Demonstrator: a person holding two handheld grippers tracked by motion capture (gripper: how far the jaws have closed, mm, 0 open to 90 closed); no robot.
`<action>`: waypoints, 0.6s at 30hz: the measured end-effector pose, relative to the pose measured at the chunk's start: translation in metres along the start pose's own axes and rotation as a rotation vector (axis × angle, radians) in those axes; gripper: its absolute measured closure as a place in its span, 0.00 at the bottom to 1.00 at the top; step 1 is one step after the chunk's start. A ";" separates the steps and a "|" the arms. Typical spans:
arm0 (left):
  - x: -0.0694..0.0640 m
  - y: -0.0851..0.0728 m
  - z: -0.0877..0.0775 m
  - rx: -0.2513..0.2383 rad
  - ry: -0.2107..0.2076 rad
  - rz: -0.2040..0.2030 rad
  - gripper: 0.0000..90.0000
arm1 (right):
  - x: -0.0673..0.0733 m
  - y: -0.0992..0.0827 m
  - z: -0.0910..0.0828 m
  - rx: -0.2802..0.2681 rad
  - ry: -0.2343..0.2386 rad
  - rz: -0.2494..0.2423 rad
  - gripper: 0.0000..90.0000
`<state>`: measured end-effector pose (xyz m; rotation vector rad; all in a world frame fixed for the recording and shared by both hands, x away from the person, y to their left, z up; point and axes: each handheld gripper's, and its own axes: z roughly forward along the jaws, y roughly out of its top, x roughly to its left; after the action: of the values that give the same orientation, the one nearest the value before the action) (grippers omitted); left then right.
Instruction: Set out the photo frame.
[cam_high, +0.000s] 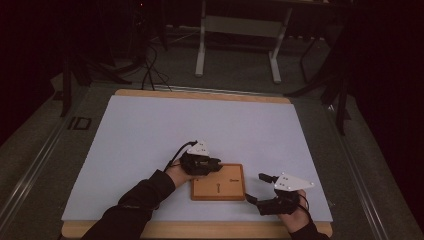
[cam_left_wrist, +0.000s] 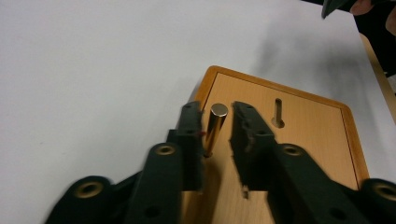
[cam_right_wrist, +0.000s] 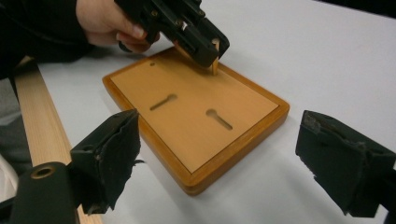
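A flat wooden board with a raised rim lies on the white sheet near the front edge. Two keyhole slots are cut in its face. A short brass pin stands upright near one corner of the board. My left gripper has its jaws on either side of the pin. The left pad is against it and a narrow gap shows at the right pad. In the right gripper view the left gripper leans down over that pin. My right gripper is wide open, holding nothing, just right of the board.
The white sheet covers a wooden table. Its front edge runs close beside the board. Beyond the table are a white frame's legs and cables on the dark floor.
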<state>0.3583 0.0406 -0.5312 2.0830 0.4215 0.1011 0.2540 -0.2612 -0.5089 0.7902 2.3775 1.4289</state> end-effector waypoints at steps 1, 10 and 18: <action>0.000 0.000 0.000 -0.001 -0.003 0.000 0.83 | 0.001 0.000 0.001 0.008 0.004 -0.004 0.15; 0.001 0.000 0.003 -0.007 0.007 0.003 0.92 | 0.009 -0.001 0.007 0.017 0.028 -0.058 0.12; 0.007 0.001 0.003 0.001 -0.036 -0.017 0.93 | 0.023 0.001 0.010 0.046 0.005 -0.185 0.17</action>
<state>0.3654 0.0402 -0.5325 2.0789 0.4170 0.0538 0.2400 -0.2400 -0.5114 0.5608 2.4233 1.3081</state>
